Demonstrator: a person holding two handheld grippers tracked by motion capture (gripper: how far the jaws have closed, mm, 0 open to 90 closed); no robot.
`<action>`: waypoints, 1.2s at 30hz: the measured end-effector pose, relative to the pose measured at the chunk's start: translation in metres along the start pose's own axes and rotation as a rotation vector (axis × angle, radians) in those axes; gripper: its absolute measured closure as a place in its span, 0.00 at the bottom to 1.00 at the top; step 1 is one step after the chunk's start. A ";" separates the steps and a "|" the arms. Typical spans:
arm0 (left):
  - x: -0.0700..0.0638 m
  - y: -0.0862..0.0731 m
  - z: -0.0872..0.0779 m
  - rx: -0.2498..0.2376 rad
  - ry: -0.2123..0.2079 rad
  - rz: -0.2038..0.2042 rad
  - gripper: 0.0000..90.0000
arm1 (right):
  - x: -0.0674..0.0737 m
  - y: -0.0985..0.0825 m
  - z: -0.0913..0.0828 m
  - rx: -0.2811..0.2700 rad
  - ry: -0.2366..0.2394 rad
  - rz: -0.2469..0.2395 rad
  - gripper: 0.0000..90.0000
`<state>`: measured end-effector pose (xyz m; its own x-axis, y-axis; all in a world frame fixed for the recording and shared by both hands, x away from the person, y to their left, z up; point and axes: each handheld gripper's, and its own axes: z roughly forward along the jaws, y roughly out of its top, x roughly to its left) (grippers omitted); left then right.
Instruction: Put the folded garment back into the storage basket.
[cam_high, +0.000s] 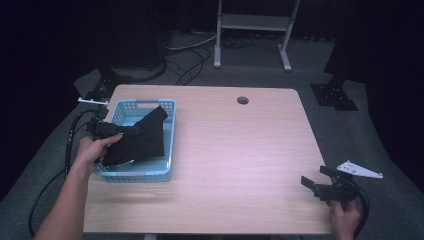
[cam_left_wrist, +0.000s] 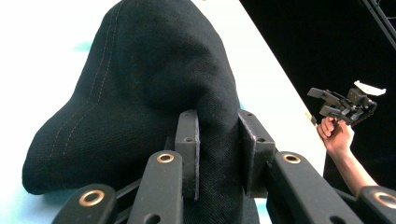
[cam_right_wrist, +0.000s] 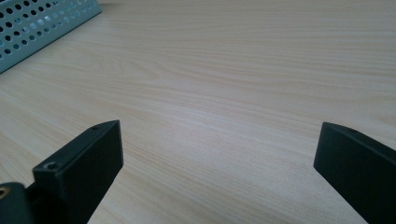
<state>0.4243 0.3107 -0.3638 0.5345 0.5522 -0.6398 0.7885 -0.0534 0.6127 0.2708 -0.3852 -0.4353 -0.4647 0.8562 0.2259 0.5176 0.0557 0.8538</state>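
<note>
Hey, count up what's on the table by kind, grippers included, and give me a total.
Blue baskets: 1
Black cloths: 1, partly in the basket
Grippers: 2, left gripper clamped on the cloth, right gripper open
Total: 4

We're in what looks like a lab or recording studio, not a home: a plain light-wood table (cam_high: 240, 150) with a cable hole (cam_high: 243, 100) near its far edge stands on grey carpet (cam_high: 350, 135), ringed by darkness. Beyond the table's far edge there's a bare metal frame on legs (cam_high: 252, 25), cables (cam_high: 192, 55) snake loose across the floor, and black stand bases (cam_high: 334, 95) sit off the far corners, the sort of rigging that holds cameras or lights.
</note>
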 end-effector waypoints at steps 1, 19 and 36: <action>0.000 0.000 0.000 0.003 0.004 0.007 0.81 | 0.000 0.000 0.000 0.001 0.000 0.001 0.02; -0.005 -0.001 -0.012 -0.193 0.062 -0.065 0.23 | 0.000 0.000 0.001 0.004 0.001 0.000 0.02; -0.017 -0.005 -0.005 -0.213 0.022 -0.044 0.20 | 0.000 0.000 0.000 0.001 0.006 -0.001 0.02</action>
<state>0.4098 0.3058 -0.3531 0.4923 0.5684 -0.6592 0.7275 0.1471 0.6702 0.2709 -0.3850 -0.4353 -0.4697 0.8528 0.2283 0.5178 0.0567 0.8536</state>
